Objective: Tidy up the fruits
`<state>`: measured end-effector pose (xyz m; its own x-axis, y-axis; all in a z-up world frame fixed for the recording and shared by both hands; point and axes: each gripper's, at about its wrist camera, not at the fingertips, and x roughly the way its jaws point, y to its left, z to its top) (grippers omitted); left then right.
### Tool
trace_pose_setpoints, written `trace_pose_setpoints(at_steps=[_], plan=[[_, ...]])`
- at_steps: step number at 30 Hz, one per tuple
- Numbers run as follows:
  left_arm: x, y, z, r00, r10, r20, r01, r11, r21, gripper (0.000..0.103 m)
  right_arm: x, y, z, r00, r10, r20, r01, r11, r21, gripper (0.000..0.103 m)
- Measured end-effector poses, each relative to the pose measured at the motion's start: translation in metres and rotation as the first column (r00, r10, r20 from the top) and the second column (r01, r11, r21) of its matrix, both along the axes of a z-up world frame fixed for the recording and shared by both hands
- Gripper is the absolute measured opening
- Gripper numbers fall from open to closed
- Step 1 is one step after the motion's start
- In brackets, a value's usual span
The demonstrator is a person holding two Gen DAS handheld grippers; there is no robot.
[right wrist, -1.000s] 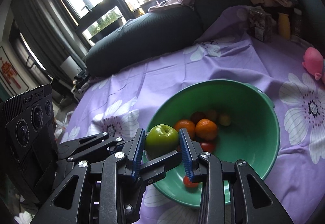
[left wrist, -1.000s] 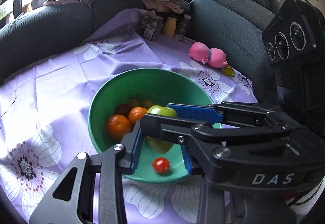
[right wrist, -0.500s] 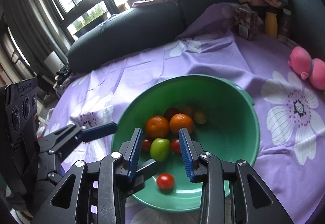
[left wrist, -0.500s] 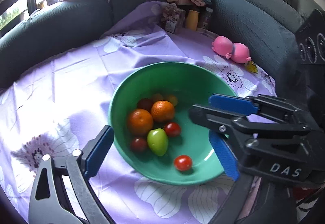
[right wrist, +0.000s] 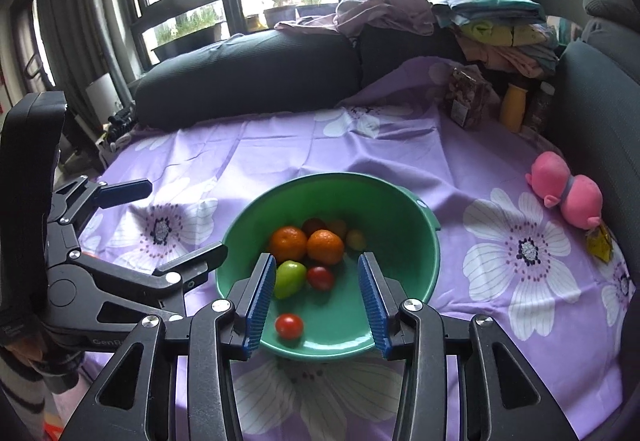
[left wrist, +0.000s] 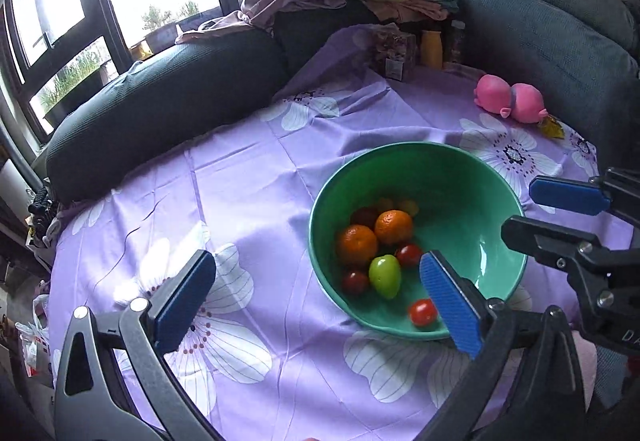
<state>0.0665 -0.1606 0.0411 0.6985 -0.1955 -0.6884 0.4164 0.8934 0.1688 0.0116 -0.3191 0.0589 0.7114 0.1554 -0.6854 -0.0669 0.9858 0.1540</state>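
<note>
Both grippers now stand empty: left gripper (left wrist: 316, 297) jaws spread wide, right gripper (right wrist: 316, 301) jaws opening, green apple (left wrist: 385, 276) dropped into the green bowl (left wrist: 496, 177) at lower centre; that fruit's sorted.

Two partial markings legible: "GenR", cut off, on my left gripper (right wrist: 120, 217) body; "D" plus part of another letter on my right gripper (left wrist: 560, 225).
</note>
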Motion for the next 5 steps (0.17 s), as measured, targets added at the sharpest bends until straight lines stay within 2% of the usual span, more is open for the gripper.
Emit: trace_pose_setpoints(at_steps=[5], plan=[[0.0000, -0.0040, 0.0038, 1.000, 0.001, -0.009, -0.001, 1.000, -0.021, 0.102, -0.0025, -0.0015, 0.0045, 1.000, -0.001, 0.009, 0.001, 1.000, 0.000, 0.043]])
